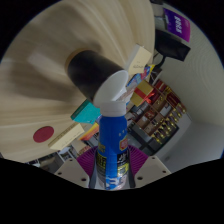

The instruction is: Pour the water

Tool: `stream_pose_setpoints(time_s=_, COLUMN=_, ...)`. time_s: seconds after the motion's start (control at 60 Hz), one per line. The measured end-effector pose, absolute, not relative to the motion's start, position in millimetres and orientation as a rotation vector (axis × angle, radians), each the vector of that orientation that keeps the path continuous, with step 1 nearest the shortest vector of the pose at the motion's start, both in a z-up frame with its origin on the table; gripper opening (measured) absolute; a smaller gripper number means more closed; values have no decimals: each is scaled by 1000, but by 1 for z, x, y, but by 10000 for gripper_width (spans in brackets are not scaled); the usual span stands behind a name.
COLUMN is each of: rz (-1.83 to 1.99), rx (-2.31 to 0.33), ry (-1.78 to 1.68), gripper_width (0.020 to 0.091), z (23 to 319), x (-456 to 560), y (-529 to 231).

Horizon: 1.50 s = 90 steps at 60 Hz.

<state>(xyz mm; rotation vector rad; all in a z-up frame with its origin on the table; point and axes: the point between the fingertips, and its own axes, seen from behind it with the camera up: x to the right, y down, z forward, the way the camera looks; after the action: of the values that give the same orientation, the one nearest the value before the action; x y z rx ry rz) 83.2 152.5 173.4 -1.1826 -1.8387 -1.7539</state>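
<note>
My gripper (pixel 110 172) is shut on a blue bottle (pixel 110 140) with a printed label; the purple pads (pixel 86 160) press on both of its sides. The bottle's white cap end (pixel 112 92) points away from me. It reaches the side of a black cup (pixel 90 68) that stands on a pale wooden table (pixel 45 85). The whole scene looks tilted, so the bottle seems to be tipped toward the cup. I cannot see any water, and the cap hides the cup's near part.
A teal object (pixel 87 108) lies beside the bottle's neck, and a red round spot (pixel 43 133) sits on the table nearer to me. Shelves with many small goods (pixel 160 112) stand beyond the table edge. A black box (pixel 176 30) is behind the cup.
</note>
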Motion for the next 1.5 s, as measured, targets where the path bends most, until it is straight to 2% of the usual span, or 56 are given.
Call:
stream_pose_setpoints(time_s=0.117, rz=-1582, rx=-1341, ry=-1592, gripper_width=454, z=187, x=81, y=163)
stream_pose_setpoints(time_s=0.2, rz=-1324, rx=-1536, ry=-1171, gripper_width=457, z=210, x=89, y=160)
stream_pose_setpoints(time_s=0.267, rz=-965, rx=-1687, ry=-765, gripper_width=451, z=217, x=91, y=157)
stream_pose_setpoints(time_s=0.3, rz=-799, rx=-1688, ry=-562, gripper_width=452, z=215, x=93, y=132)
stream_pose_setpoints(time_s=0.383, rz=-526, rx=-1712, ry=-258, gripper_width=455, z=226, x=110, y=139)
stream_pose_setpoints(time_s=0.4, rz=-482, rx=-1691, ry=-192, gripper_width=454, z=211, x=116, y=129)
stream_pose_setpoints(time_s=0.417, rz=-449, rx=-1710, ry=-170, gripper_width=452, z=221, x=119, y=127)
stream_pose_setpoints(time_s=0.467, rz=-327, rx=-1721, ry=-60, gripper_width=451, z=218, x=127, y=127)
stream_pose_setpoints(time_s=0.5, rz=-244, rx=-1716, ry=7, gripper_width=453, z=195, x=128, y=128)
stream_pose_setpoints(time_s=0.533, rz=-201, rx=-1728, ry=51, gripper_width=452, z=194, x=144, y=121)
stream_pose_setpoints(time_s=0.75, rz=-124, rx=-1770, ry=193, gripper_width=452, z=115, x=213, y=142)
stream_pose_setpoints(time_s=0.833, rz=-78, rx=-1791, ry=201, gripper_width=453, z=93, x=224, y=149)
stream_pose_setpoints(time_s=0.9, rz=-36, rx=-1800, ry=185, gripper_width=464, z=82, x=219, y=148)
stream_pose_setpoints(time_s=1.067, rz=-74, rx=-1738, ry=95, gripper_width=471, z=87, x=212, y=146)
stream_pose_setpoints(time_s=1.2, rz=-105, rx=-1790, ry=51, gripper_width=619, z=82, x=207, y=142)
stream_pose_setpoints(time_s=1.3, rz=-124, rx=-1889, ry=34, gripper_width=767, z=74, x=214, y=129)
stream_pose_setpoints(time_s=1.367, rz=-104, rx=-1905, ry=42, gripper_width=801, z=76, x=210, y=117)
stream_pose_setpoints(time_s=1.5, rz=-141, rx=-1941, ry=66, gripper_width=800, z=87, x=207, y=71)
